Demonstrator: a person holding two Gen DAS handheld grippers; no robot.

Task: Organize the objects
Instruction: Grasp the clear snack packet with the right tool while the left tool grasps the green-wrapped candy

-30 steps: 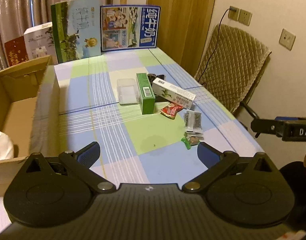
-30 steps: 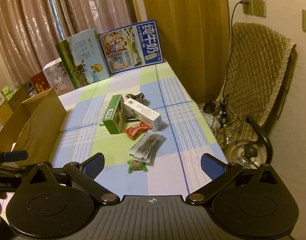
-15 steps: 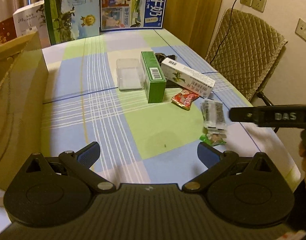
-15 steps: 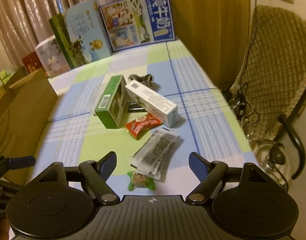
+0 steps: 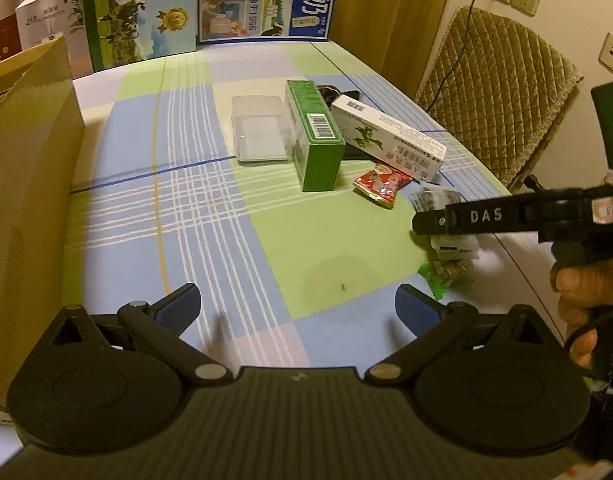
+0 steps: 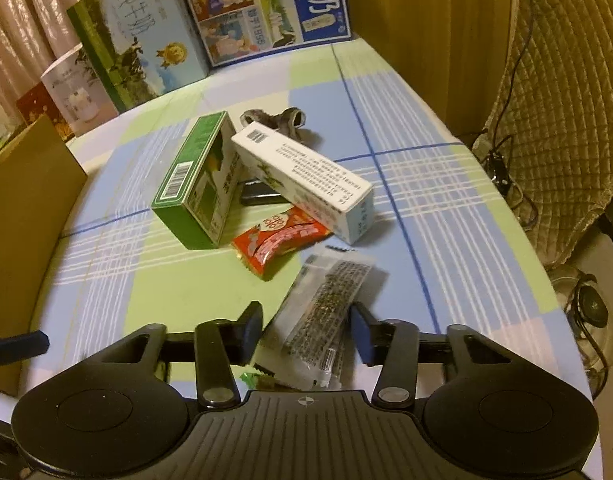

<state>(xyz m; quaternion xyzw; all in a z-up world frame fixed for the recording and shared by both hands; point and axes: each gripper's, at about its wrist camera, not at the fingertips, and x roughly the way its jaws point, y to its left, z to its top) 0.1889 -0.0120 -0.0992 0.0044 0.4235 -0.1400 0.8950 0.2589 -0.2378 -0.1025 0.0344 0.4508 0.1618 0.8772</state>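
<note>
1. Cardboard box (image 5: 30,184): cut off at frame left, interior unseen.
2. Green candy wrapper (image 6: 258,380): mostly hidden under the right gripper's body.
3. Dark flat item (image 6: 258,194): largely covered by white carton (image 6: 306,176), identity unclear.

Right tongs (image 6: 306,334) parted astride a clear seaweed packet (image 6: 326,320) on the checked bench (image 6: 446,208), pads not touching.

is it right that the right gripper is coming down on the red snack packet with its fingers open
Not quite. The right gripper does have its fingers open, but they straddle the clear packet of dark snack, not the red snack packet, which lies farther off beside the green box. The right wrist view shows it.
</note>
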